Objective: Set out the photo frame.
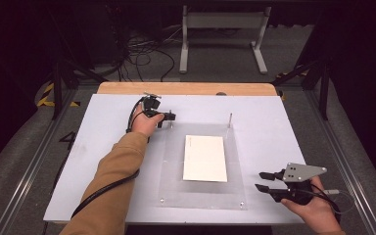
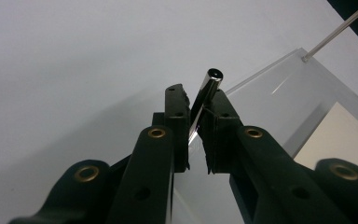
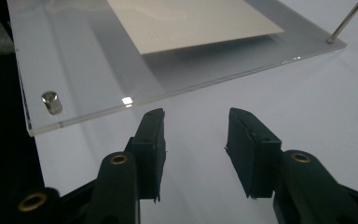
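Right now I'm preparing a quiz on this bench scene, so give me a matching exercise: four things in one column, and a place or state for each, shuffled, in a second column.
Column one:
1. left gripper
2. right gripper
3. white sheet
4. metal pin

Column two:
A. lies flat on the clear acrylic plate
B. fingers apart, holding nothing, beside the plate's near right corner
C. stands upright at the plate's far right corner
D. fingers on either side of a metal rod at the plate's far left corner

Pairs: 1-D, 2-B, 3-A, 4-C
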`<state>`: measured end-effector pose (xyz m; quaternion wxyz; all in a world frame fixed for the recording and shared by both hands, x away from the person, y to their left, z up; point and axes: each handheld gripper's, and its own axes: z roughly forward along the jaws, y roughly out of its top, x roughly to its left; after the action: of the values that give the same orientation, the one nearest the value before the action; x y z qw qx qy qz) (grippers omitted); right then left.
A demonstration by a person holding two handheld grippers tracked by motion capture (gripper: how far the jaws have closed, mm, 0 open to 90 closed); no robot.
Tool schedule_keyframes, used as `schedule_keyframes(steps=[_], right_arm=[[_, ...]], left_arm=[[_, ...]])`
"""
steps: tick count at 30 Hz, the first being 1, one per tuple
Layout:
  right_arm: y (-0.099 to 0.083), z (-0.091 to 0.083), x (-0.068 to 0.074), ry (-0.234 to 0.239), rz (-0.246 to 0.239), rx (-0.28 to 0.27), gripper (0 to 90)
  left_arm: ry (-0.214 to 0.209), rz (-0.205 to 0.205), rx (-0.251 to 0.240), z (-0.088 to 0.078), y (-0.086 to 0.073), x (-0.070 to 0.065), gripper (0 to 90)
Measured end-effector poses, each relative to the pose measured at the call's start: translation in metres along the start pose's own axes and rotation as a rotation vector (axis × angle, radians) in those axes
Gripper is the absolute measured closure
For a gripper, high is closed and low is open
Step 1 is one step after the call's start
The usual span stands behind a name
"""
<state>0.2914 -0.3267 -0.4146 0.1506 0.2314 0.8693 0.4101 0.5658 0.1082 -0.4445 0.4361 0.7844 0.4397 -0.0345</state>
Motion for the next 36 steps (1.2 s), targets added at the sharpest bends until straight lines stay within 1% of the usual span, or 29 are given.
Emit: schedule_keyframes(steps=[1, 2, 3, 4, 6, 7, 8, 10, 12, 14, 16, 19, 20, 22, 24, 26, 28, 32, 34, 36], right_arm=[[-0.001, 0.001, 0.002, -0.004, -0.014, 0.008, 52.4], [-0.002, 0.005, 0.005, -0.011, -0.034, 0.015, 46.9], [-0.003, 0.008, 0.008, -0.024, -0.050, 0.019, 40.4], [-0.005, 0.010, 0.010, -0.042, -0.069, 0.034, 37.1], [-0.008, 0.016, 0.014, -0.071, -0.120, 0.058, 35.2], [-0.009, 0.018, 0.014, -0.080, -0.132, 0.062, 33.4], [-0.010, 0.021, 0.016, -0.087, -0.144, 0.064, 32.0], [-0.010, 0.026, 0.017, -0.084, -0.157, 0.055, 29.6], [-0.010, 0.031, 0.019, -0.070, -0.153, 0.040, 27.2], [-0.009, 0.036, 0.021, -0.060, -0.140, 0.023, 25.8], [-0.007, 0.037, 0.023, -0.045, -0.128, -0.005, 26.0], [-0.006, 0.037, 0.023, -0.045, -0.129, -0.015, 27.1], [-0.006, 0.036, 0.023, -0.041, -0.128, -0.027, 27.8], [-0.005, 0.033, 0.023, -0.032, -0.142, -0.049, 32.0], [-0.004, 0.032, 0.023, -0.026, -0.161, -0.075, 33.6], [-0.002, 0.031, 0.025, -0.014, -0.176, -0.091, 36.5], [0.001, 0.031, 0.028, -0.015, -0.198, -0.112, 38.3], [0.010, 0.030, 0.031, -0.035, -0.241, -0.130, 39.1], [0.013, 0.031, 0.033, -0.033, -0.253, -0.139, 40.1], [0.016, 0.032, 0.034, -0.035, -0.267, -0.144, 40.1]], left_arm=[[0.000, 0.000, 0.000, 0.000, 0.000, 0.000, 81.3], [-0.005, -0.008, -0.003, 0.000, 0.000, 0.000, 81.2], [-0.006, -0.004, -0.002, 0.000, 0.000, 0.000, 81.3], [-0.006, -0.002, -0.001, 0.000, 0.000, 0.001, 81.2], [0.000, 0.002, 0.002, 0.000, 0.000, 0.000, 81.3], [0.001, 0.005, 0.003, 0.000, 0.000, 0.001, 81.3], [0.000, -0.001, 0.002, 0.000, 0.000, 0.000, 81.3], [0.001, 0.004, 0.003, 0.000, 0.000, 0.000, 81.3], [0.002, 0.008, 0.004, 0.000, 0.001, 0.001, 81.3], [-0.001, 0.003, 0.003, 0.000, 0.000, 0.000, 81.3], [-0.001, 0.010, 0.004, 0.000, 0.000, 0.000, 81.3], [-0.004, 0.011, -0.001, 0.000, -0.001, 0.000, 81.3], [-0.004, 0.011, 0.000, 0.000, -0.001, 0.000, 81.3], [-0.008, 0.013, -0.003, 0.000, -0.001, 0.001, 81.3], [-0.007, 0.023, -0.006, 0.000, -0.001, 0.001, 81.3], [-0.007, 0.019, -0.009, 0.000, -0.002, 0.001, 81.4], [-0.007, 0.022, -0.010, 0.000, -0.002, 0.001, 81.5], [-0.003, 0.035, -0.011, 0.000, -0.002, 0.001, 82.0], [0.003, 0.036, -0.014, 0.000, -0.003, 0.001, 82.2], [0.008, 0.048, -0.013, -0.001, -0.003, 0.001, 82.5]])
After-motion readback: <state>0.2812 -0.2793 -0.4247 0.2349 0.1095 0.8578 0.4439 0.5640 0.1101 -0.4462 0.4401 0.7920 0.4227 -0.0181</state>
